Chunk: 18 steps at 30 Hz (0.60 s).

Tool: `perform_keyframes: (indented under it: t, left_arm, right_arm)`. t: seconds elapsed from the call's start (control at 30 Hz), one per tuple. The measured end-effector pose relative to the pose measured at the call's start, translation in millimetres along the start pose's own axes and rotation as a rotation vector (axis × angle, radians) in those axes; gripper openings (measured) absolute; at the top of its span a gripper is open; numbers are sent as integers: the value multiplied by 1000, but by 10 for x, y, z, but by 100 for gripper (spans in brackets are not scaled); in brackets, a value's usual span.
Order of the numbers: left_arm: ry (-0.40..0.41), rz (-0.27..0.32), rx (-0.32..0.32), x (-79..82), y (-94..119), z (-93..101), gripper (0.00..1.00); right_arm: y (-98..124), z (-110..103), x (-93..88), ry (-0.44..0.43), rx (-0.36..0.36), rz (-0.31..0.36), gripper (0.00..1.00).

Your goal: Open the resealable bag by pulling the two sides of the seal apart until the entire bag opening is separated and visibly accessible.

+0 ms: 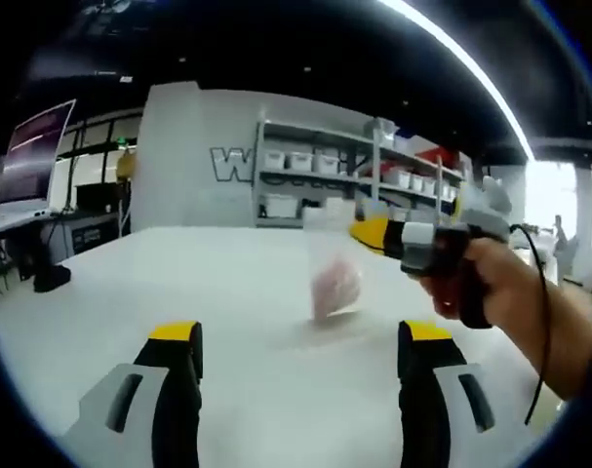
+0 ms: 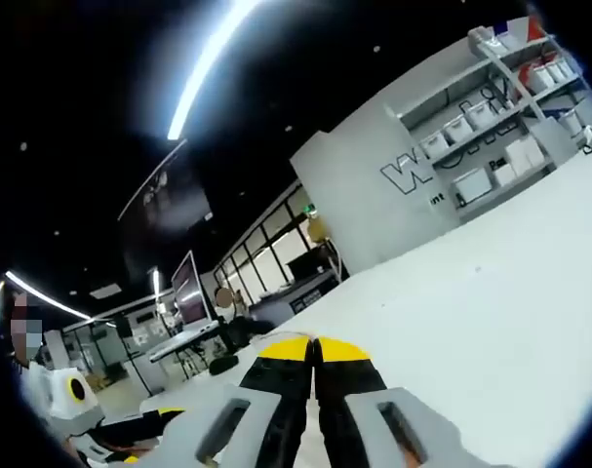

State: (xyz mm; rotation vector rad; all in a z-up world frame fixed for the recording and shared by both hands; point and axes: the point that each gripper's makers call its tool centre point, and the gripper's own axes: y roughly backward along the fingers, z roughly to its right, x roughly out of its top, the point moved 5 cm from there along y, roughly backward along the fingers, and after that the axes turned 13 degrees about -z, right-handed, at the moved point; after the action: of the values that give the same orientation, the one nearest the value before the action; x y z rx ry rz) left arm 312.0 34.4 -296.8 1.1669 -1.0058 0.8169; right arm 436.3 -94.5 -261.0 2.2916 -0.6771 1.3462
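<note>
Pinched by the right gripper (image 1: 366, 232) at its top edge, the resealable bag (image 1: 333, 261) is hung above the white table (image 1: 227, 292), while the left gripper (image 1: 300, 343) is held wide, so a loose one-sided pinch could let it slip.

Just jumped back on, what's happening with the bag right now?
A person's hand holds the right gripper, which has a clear resealable plastic bag with something pink inside by its top edge, lifted above the white table. The left gripper waits open and empty, apart from the bag. The seal's state is too blurred to tell.
</note>
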Motion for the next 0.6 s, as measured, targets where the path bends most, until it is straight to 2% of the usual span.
perform_keyframes:
  t: [0.17, 0.6]
  left_arm:
    - [32, -6, -32, -20, 69, -8, 81]
    - [54, -9, -47, -28, 30, -54, 80]
  right_arm:
    - [29, -67, -47, -1, 8, 3, 0]
    - [79, -112, -72, -16, 23, 1, 0]
